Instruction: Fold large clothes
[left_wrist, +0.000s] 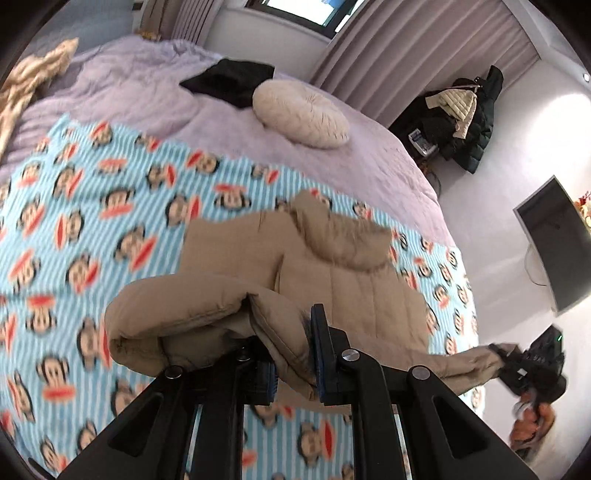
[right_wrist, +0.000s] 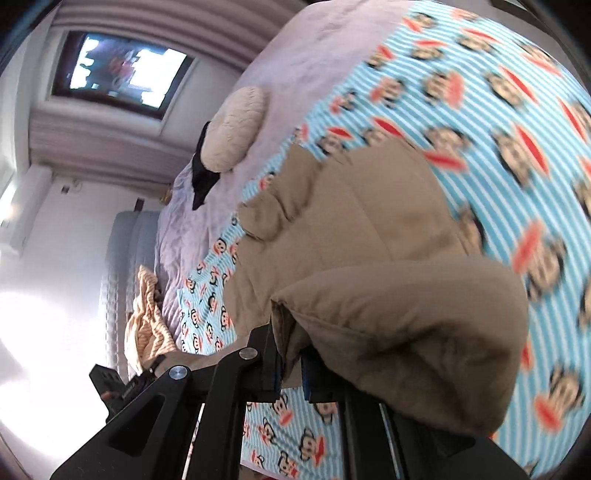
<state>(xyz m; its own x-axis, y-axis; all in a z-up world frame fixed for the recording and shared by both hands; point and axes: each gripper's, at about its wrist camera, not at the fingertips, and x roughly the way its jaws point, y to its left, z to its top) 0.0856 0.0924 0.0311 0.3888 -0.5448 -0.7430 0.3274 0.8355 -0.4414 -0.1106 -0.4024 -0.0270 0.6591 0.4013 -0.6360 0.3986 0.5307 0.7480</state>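
Bedroom light falls on a bed (left_wrist: 332, 162) covered by a lilac quilt, with a blue-striped monkey-print blanket (left_wrist: 110, 229) spread over its near half. On that blanket lies the tan padded coat (left_wrist: 354, 280), its hood toward twelve o'clock in the left wrist view and its near edge lifted off the blanket. The left gripper (left_wrist: 291, 354) is clamped on a thick fold of the coat's hem at six o'clock, fabric bunched between the blue pads. The right gripper (right_wrist: 290, 360) pinches another puffy fold of the same coat (right_wrist: 369, 229), which bulges over its right finger; in the left view this gripper shows at four o'clock, gripping the drawn-out far end of the hem, a hand below it. Beyond the coat, toward one o'clock, a round cream cushion (left_wrist: 301, 114) rests on the quilt, touching a black garment (left_wrist: 229, 81) behind it. A striped beige cloth (left_wrist: 26, 85) lies at ten o'clock. Curtains (left_wrist: 413, 55) hang at one o'clock, and dark jackets (left_wrist: 465, 114) are piled at two o'clock
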